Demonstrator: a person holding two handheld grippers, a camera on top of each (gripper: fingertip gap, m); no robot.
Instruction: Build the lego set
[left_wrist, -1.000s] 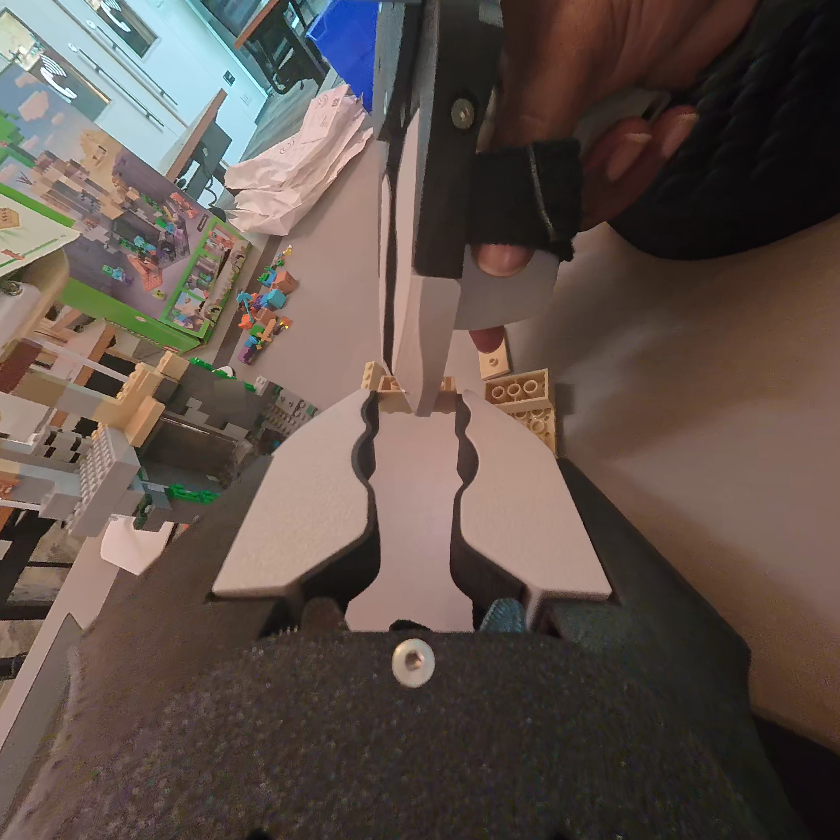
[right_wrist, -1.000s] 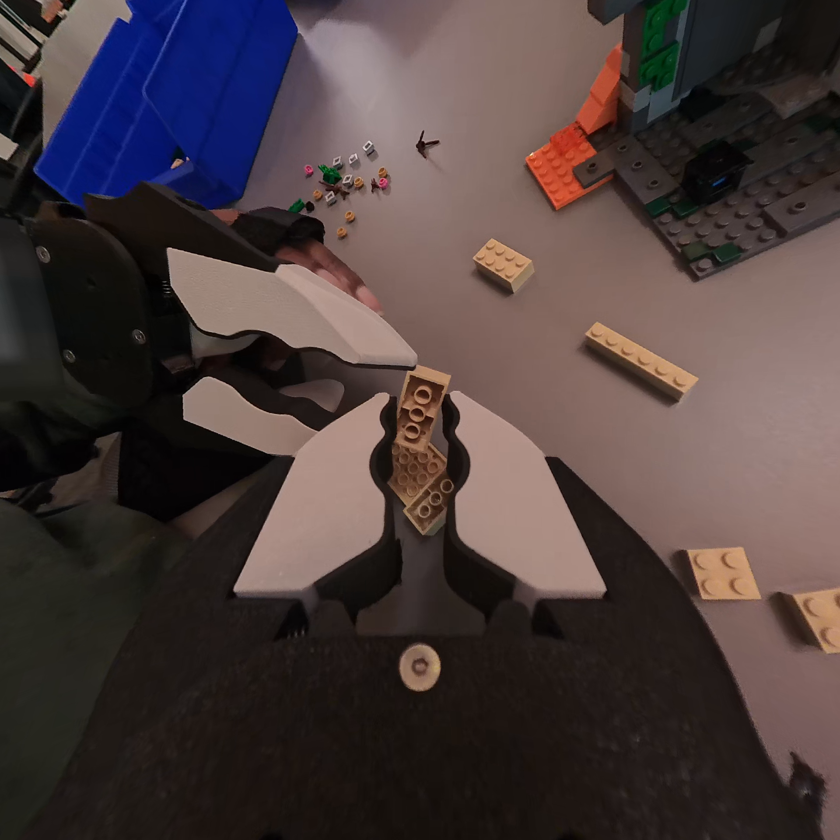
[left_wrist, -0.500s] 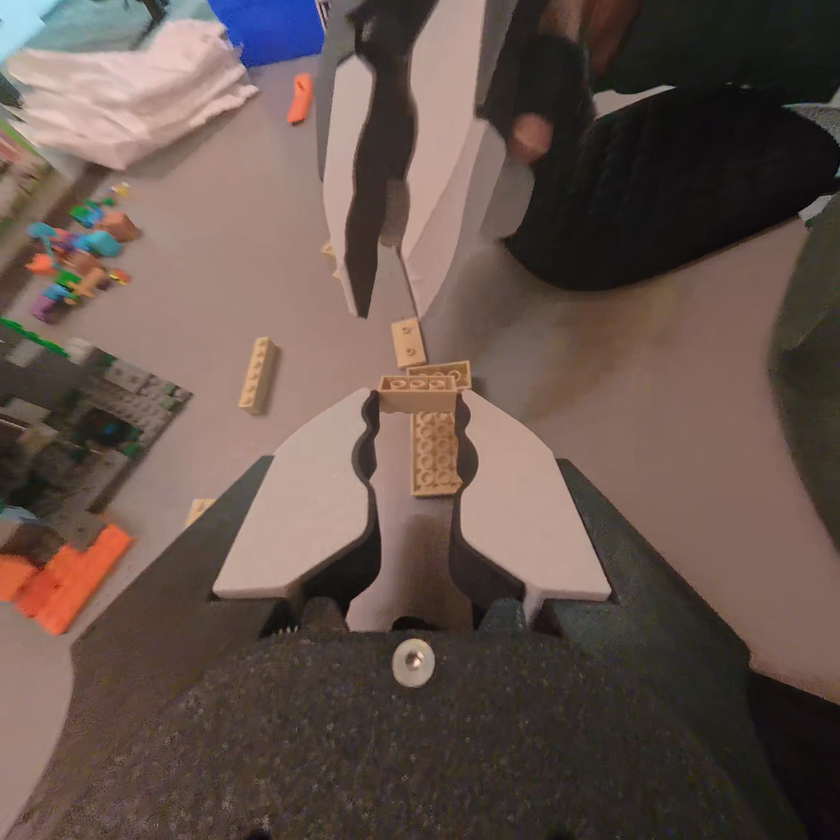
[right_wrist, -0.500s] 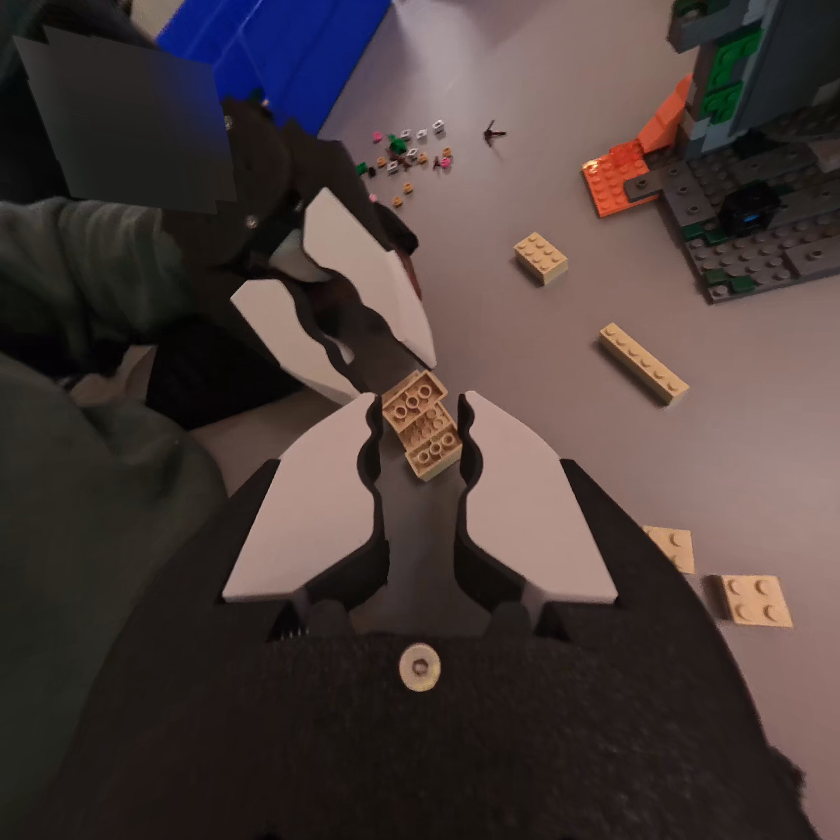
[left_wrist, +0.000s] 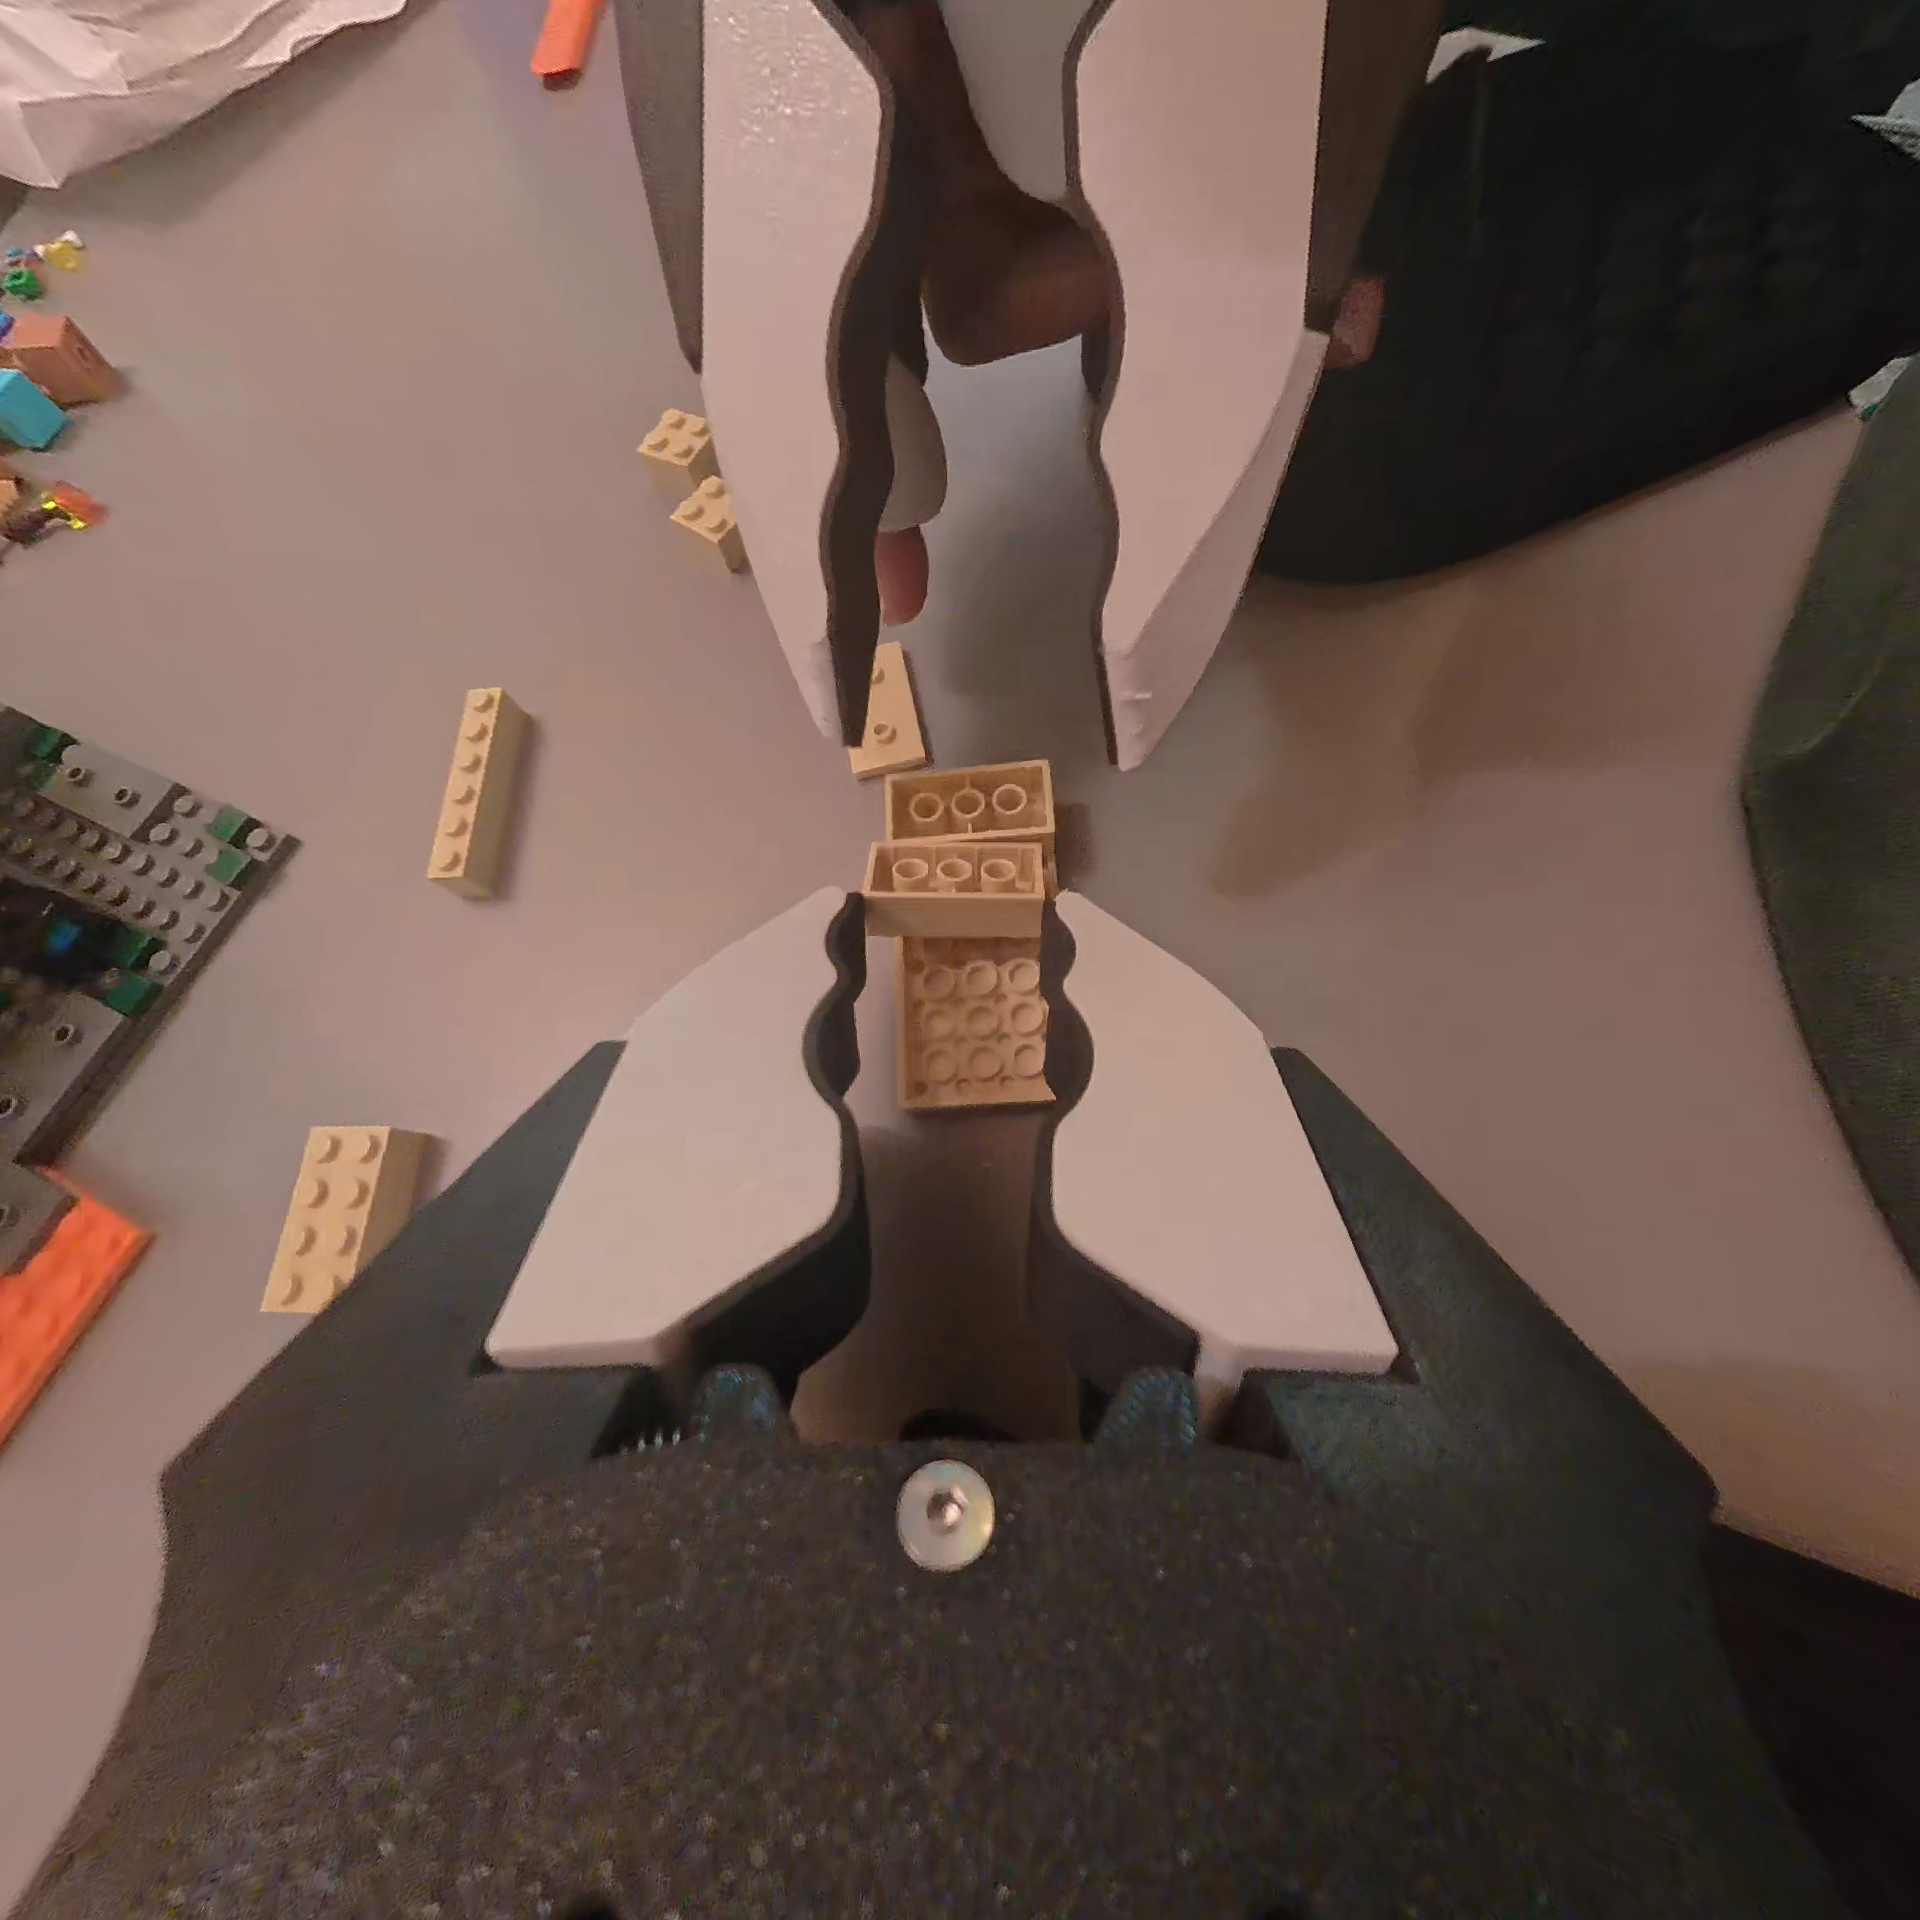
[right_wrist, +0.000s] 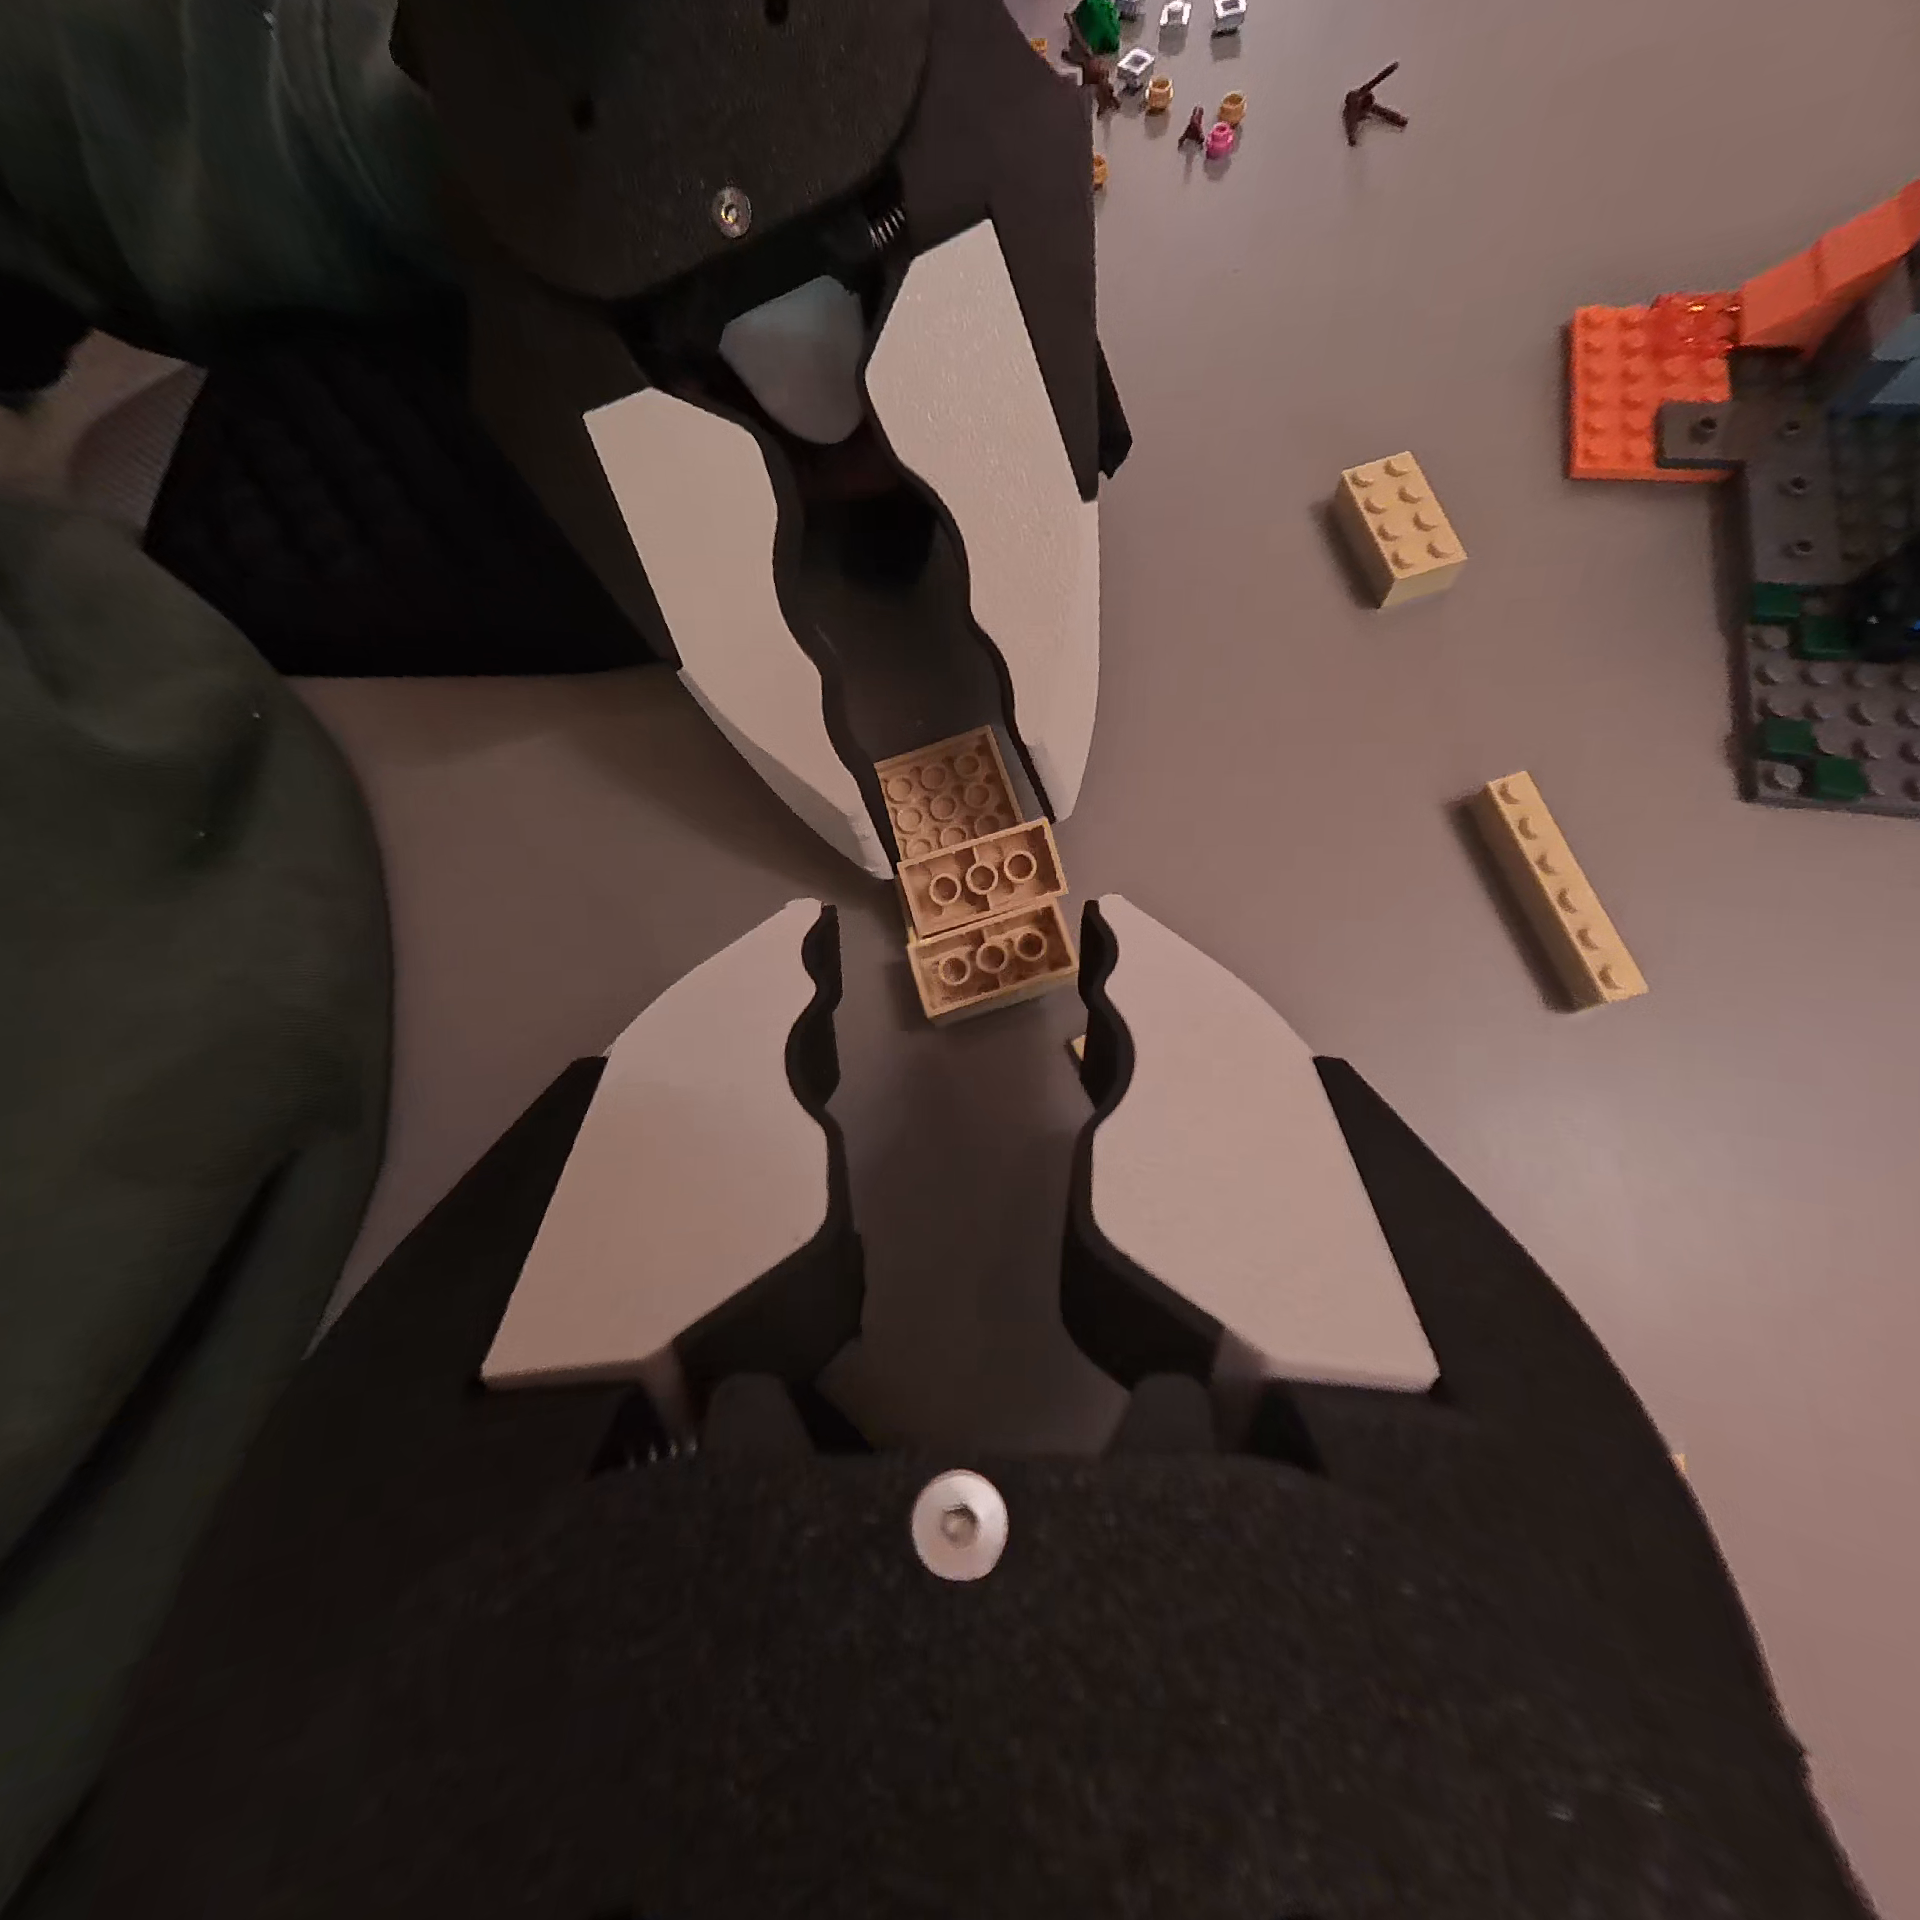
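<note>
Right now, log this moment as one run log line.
left gripper: shut on tan brick assembly | right gripper: open, facing it, not touching | loose tan bricks on grey table

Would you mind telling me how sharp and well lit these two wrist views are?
Left wrist view: dim, warm light; tan brick assembly sharp, soft shadow on the table, edges bent by the wide lens. Right wrist view: equally dim; right gripper fingers slightly blurred.

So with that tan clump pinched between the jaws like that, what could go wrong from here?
The left gripper pinches the tan brick assembly only at its tips, so it might twist or slip. The right gripper is open around the clump's far end; closing off-centre could pop bricks apart. Dropped pieces could get lost among the loose tan bricks on the table.
</note>
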